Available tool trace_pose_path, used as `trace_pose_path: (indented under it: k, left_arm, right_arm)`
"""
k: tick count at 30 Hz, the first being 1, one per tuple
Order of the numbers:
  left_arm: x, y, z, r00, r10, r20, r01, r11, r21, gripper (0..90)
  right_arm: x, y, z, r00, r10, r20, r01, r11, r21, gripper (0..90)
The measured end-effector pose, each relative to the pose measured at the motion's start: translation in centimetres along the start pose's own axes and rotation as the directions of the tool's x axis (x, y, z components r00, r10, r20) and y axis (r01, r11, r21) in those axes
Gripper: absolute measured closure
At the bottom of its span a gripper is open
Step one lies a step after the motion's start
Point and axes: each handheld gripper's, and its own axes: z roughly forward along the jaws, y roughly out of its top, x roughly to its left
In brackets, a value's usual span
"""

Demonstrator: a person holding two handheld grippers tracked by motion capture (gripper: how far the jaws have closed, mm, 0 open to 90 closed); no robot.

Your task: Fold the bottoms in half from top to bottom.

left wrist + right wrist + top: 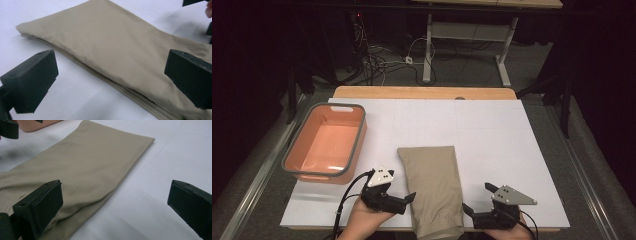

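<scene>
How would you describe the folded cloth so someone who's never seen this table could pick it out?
Start at the white table: an orange tub with a grey rim sits at its left. Near the middle of the front edge, between the left tool and the right tool, lies the folded cloth. It is the one soft, flat thing there: a long khaki rectangle, its near end hanging over the edge.

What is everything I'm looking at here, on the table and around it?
Folded khaki cloth: one, beige, near edge of the table, between the grippers.
Plastic bin: one, salmon-orange with a grey rim, empty, left side of the table.
White table sheet: one, white, covering the wooden tabletop.
Desk frame: one, pale grey, on the floor behind, with cables beside it.
Left gripper: one, black, jaws open, left of the cloth.
Right gripper: one, black, jaws open, right of the cloth.
</scene>
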Motion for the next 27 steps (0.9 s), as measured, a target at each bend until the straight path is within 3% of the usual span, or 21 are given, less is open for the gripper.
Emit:
trace_pose_path:
  k: [8, 10, 12, 14, 16, 20, 23, 27]
  left_arm:
    - [2.1, 1.2, 3.4, 0.998, -0.034, -0.053, 0.04, 0.9932, 0.109, 1.4]
    - [2.6, 1.2, 4.1, 0.9949, -0.044, -0.091, 0.057, 0.9885, 0.14, 3.9]
    - [2.9, 1.1, 4.7, 0.9938, -0.061, -0.094, 0.075, 0.9857, 0.151, 5.9]
    - [2.8, 0.9, 5.3, 0.9949, -0.052, -0.086, 0.066, 0.9821, 0.176, 10.4]
    - [2.2, 0.7, 5.6, 0.9914, -0.017, -0.13, 0.04, 0.9838, 0.175, 13.7]
    - [1.8, 0.7, 5.6, 0.9937, -0.002, -0.112, 0.02, 0.987, 0.159, 27.6]
    - [1.6, 0.7, 5.7, 0.9966, 0.005, -0.082, 0.008, 0.988, 0.155, 39.1]
    - [1.6, 0.8, 5.8, 0.999, 0.002, -0.045, 0.004, 0.9891, 0.147, 52.4]
  right_arm:
    - [-1.3, 2.0, 3.6, 0.9999, -0.008, 0.012, 0.008, 0.9991, 0.042, 3.0]
    - [-1.7, 2.6, 4.8, 1.0, -0.002, 0.005, 0.002, 0.9969, 0.079, 9.0]
    - [-1.9, 3.1, 6.1, 1.0, 0.004, 0.002, -0.004, 0.9941, 0.108, 14.4]
    - [-2.1, 3.6, 7.5, 1.0, 0.001, 0.01, -0.003, 0.9896, 0.144, 15.3]
    - [-2.3, 4.1, 8.7, 0.9997, -0.01, 0.022, 0.006, 0.9845, 0.175, 16.0]
    - [-2.7, 4.7, 10.6, 0.998, -0.035, 0.054, 0.022, 0.9742, 0.225, 16.2]
    - [-2.8, 4.8, 11.3, 0.9985, -0.034, 0.043, 0.023, 0.9696, 0.244, 17.8]
    - [-2.4, 4.6, 11.1, 0.9992, -0.039, 0.003, 0.038, 0.9727, 0.229, 35.2]
